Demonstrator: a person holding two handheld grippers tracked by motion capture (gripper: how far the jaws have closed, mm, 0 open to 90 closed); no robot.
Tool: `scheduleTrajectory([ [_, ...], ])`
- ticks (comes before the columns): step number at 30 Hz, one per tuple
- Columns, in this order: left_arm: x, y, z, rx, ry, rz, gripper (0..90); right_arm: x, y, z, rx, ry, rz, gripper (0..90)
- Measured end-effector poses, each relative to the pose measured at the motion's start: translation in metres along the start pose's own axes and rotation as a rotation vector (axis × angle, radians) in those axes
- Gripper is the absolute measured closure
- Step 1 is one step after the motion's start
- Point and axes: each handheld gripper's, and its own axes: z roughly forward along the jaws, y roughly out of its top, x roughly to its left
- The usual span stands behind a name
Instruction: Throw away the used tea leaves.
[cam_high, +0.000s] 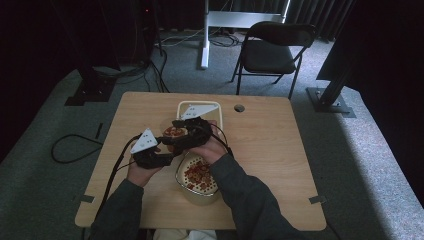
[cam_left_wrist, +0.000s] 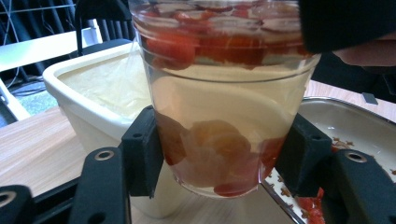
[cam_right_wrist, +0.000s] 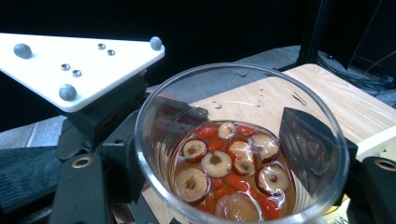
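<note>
A clear glass cup (cam_left_wrist: 219, 116) of pale liquid with sliced red dates and berries hangs just above the wooden table (cam_high: 260, 150), near its middle. My left gripper (cam_left_wrist: 219, 158) is shut on the cup's lower part, its black pads (cam_left_wrist: 142, 154) pressing both sides. In the right gripper view I look down into the cup (cam_right_wrist: 233, 172). My right gripper (cam_right_wrist: 215, 149) is shut on the upper wall, one pad showing through the glass. In the high view both grippers meet at the cup (cam_high: 175, 132), the left gripper (cam_high: 167, 146) from the left and the right gripper (cam_high: 181, 135) from the right.
A metal bowl (cam_high: 181, 180) holding red pieces sits right below the hands, near the table's front. A cream rectangular tub (cam_high: 218, 107) stands just behind the cup. A cable hole (cam_high: 239, 107) lies to the tub's right. A folding chair (cam_high: 272, 50) stands beyond the table.
</note>
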Motion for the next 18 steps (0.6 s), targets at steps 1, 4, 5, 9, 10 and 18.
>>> scheduleTrajectory([
  [1,0.0,0.0,0.0,0.003,0.002,0.001,41.7,0.0,0.0,0.0,0.003,0.001,0.001,28.1],
  [4,-0.001,-0.001,0.001,0.004,0.012,0.004,42.3,-0.001,0.0,0.001,0.01,0.0,-0.004,27.6],
  [5,-0.002,-0.001,0.001,0.003,0.014,0.005,42.4,-0.001,-0.001,0.001,0.009,0.0,-0.005,27.1],
  [9,-0.004,-0.001,0.001,-0.005,0.024,0.021,42.9,-0.003,-0.002,-0.001,0.011,0.009,0.002,24.3],
  [10,-0.004,-0.001,0.002,-0.006,0.027,0.026,43.0,-0.003,-0.002,-0.002,0.009,0.011,-0.003,23.8],
  [18,-0.002,-0.006,0.002,0.004,0.034,0.014,43.3,-0.006,-0.009,-0.011,0.005,0.034,0.001,17.9],
])
